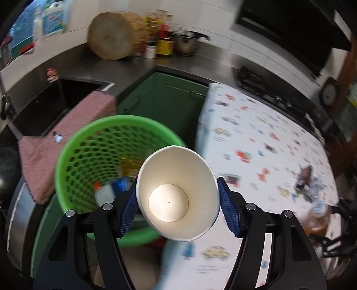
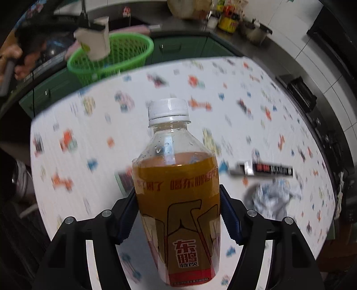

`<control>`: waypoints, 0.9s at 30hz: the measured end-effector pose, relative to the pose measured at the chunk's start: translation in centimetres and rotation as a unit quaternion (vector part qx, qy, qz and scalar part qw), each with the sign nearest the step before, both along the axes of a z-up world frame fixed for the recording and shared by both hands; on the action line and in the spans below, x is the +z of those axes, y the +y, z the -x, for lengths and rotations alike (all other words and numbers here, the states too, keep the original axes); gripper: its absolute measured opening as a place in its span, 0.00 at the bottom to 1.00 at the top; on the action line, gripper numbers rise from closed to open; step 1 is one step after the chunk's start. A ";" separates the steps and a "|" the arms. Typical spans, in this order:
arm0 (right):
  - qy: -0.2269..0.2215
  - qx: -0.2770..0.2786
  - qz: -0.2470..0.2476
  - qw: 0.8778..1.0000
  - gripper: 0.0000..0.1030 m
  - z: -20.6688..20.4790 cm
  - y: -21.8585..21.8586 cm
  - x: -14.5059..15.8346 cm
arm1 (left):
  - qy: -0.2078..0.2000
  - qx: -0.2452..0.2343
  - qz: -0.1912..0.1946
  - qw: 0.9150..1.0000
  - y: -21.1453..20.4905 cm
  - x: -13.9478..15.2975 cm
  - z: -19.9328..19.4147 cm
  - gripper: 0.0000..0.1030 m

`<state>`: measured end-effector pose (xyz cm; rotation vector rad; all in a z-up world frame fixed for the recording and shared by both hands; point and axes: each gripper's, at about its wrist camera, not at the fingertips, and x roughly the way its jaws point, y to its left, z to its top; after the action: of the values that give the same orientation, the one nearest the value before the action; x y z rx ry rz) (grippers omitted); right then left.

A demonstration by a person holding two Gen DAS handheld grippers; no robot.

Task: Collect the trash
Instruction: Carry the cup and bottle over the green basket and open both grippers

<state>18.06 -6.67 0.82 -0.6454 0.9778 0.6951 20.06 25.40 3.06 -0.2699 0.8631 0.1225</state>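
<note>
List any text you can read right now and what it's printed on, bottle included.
"东鹏" in large red characters: low on the label of the bottle held in the right claw.
Orange band of characters higher on that label: partly legible, too distorted to quote.
Dark wrapper on the tablecloth: print blurred, unreadable.
Jug and yellow-labelled bottle on the counter: labels blurred.
Paper cup in the left claw: no text visible.

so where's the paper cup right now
The paper cup is held between the left gripper's fingers, by the green basket's rim beside the table.
</note>
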 end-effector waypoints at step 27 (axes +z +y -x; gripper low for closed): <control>-0.032 0.033 -0.194 0.980 0.63 -5.9 23.5 4.9 | 0.007 0.107 0.051 0.993 9.8 -4.8 6.0 0.78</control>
<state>23.94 16.82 5.77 -0.3542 0.7356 0.8908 14.10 35.16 -1.72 -0.4576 0.8539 0.2815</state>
